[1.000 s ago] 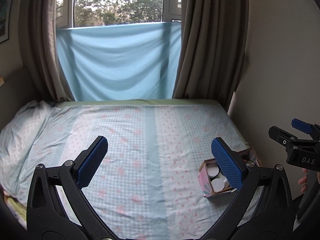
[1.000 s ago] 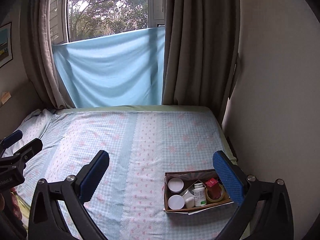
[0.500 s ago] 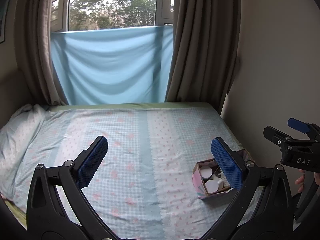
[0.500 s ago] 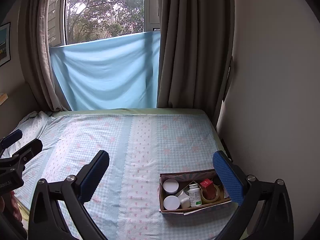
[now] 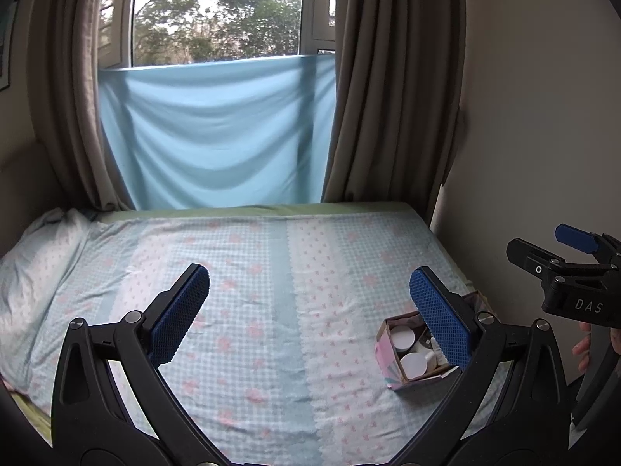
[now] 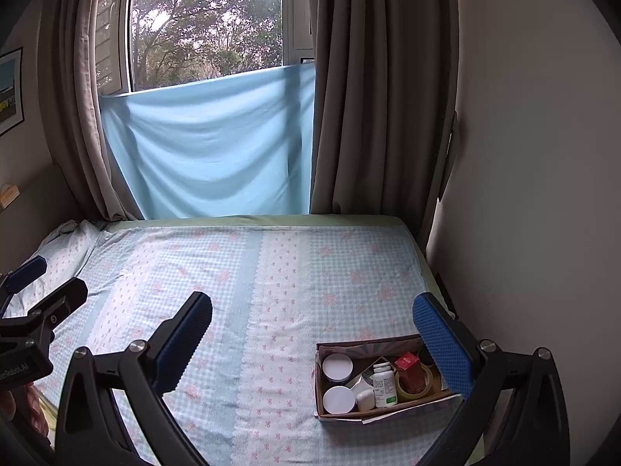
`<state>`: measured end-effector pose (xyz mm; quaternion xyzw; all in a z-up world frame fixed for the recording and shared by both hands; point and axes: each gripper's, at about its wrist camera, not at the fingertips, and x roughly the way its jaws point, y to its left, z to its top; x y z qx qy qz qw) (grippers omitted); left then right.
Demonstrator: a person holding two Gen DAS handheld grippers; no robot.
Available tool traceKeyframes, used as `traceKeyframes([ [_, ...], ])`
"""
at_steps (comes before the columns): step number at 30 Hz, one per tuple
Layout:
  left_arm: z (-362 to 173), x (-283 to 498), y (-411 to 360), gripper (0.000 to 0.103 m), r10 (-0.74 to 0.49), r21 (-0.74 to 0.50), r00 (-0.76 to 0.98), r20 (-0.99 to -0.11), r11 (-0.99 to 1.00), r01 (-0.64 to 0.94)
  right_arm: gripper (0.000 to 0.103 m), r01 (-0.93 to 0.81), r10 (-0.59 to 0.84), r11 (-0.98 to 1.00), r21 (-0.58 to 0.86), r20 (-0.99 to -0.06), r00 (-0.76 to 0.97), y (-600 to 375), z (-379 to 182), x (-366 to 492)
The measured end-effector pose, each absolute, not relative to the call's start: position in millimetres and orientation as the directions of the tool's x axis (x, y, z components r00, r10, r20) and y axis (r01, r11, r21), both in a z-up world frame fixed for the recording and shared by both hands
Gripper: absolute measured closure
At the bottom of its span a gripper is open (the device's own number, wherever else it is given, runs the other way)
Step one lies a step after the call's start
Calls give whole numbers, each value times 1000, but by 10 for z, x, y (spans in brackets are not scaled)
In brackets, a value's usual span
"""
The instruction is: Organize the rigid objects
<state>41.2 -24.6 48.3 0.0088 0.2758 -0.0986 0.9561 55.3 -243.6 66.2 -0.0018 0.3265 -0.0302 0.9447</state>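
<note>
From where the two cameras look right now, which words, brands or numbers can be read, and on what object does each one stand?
"DAS": white letters on the black body of the right gripper, seen in the left wrist view.
"enRobot.AI": cut off at the picture edge, on the body of the left gripper, seen in the right wrist view.
White bottle in the cardboard box: label print too small to read.
Red box: no legible text.
Wall poster: blurred, unreadable.

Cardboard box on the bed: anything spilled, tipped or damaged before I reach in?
Nothing spilled. The cardboard box sits flat on the bed, near its right edge, with its contents inside. The white bottle stands upright. Both grippers are open and empty.
</note>
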Motion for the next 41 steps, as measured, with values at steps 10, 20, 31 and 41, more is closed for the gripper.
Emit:
traceKeyframes([
  [10,482,423,-254,0,-179,-38,832,-525,982,187,0,55,-56,998,-20,-617,785,-2430,651,567],
  [20,469,447,-244,0,-174,-42,831,-529,983,179,0,55,-55,998,-19,-616,786,-2438,655,585],
  [31,511,392,-244,0,-155,-35,857,-492,987,159,0,51,-54,998,-23,-614,787,-2442,660,603],
  [41,510,382,-209,0,-43,22,897,-441,998,58,0,43,-51,999,-28,-614,788,-2447,634,649],
])
